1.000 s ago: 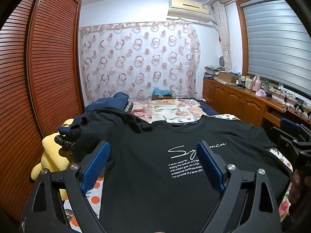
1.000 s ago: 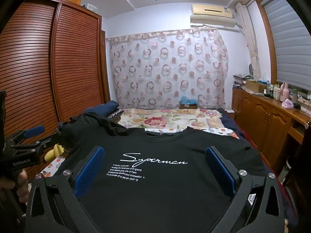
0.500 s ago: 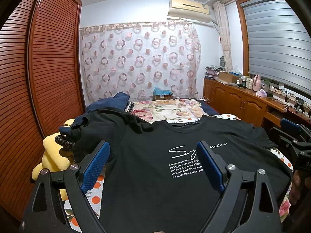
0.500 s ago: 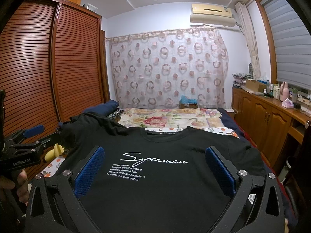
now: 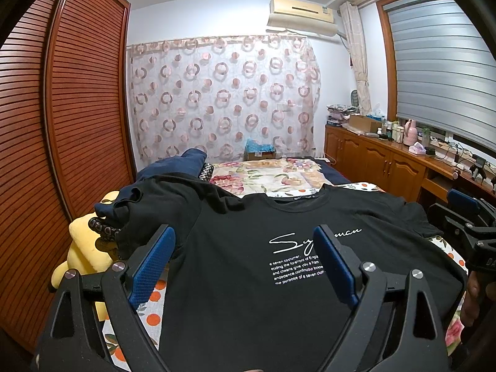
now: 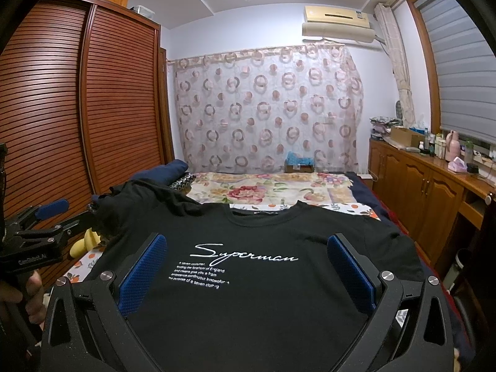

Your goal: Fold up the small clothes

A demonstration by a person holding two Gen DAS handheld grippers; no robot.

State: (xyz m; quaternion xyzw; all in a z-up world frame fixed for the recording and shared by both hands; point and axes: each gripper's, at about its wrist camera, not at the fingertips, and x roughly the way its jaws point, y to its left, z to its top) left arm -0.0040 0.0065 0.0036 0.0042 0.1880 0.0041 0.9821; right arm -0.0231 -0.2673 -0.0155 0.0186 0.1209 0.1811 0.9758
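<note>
On the bed [image 6: 310,186], a black T-shirt [image 6: 263,294] lies spread flat, front side up, collar pointing toward the curtain [image 6: 266,108]. White script across the chest reads "Superman" [image 6: 245,252]; beneath it sit four lines of small white print, partly legible: "a seven costumer", "give you a fram", "the purpose of a seven cloth". The shirt's left-side sleeve [image 5: 155,204] is bunched and raised over a heap of dark navy fabric [image 5: 183,162] and a spotted black item [image 5: 104,229], next to a yellow plush toy [image 5: 85,248].

The left claw [image 5: 243,263] hovers over the shirt's lower left portion, blue pads [image 5: 152,266] spread wide apart, gripping nothing. The right claw [image 6: 245,271] hovers over the shirt's lower centre, its blue pads [image 6: 350,274] likewise wide apart and empty. In the right wrist view, the left claw's body carries white lettering that appears to read "GenRobot.AI" [image 6: 32,259].

The floral bedsheet [image 5: 266,173] shows beyond the collar; an orange-dotted sheet [image 5: 155,303] shows at the shirt's left edge. A louvred wooden wardrobe [image 6: 93,108] stands at left. An air conditioner [image 5: 302,12] hangs above the curtain. A wooden cabinet [image 5: 378,161] with bottles runs along the right wall beneath a window blind [image 5: 440,68].
</note>
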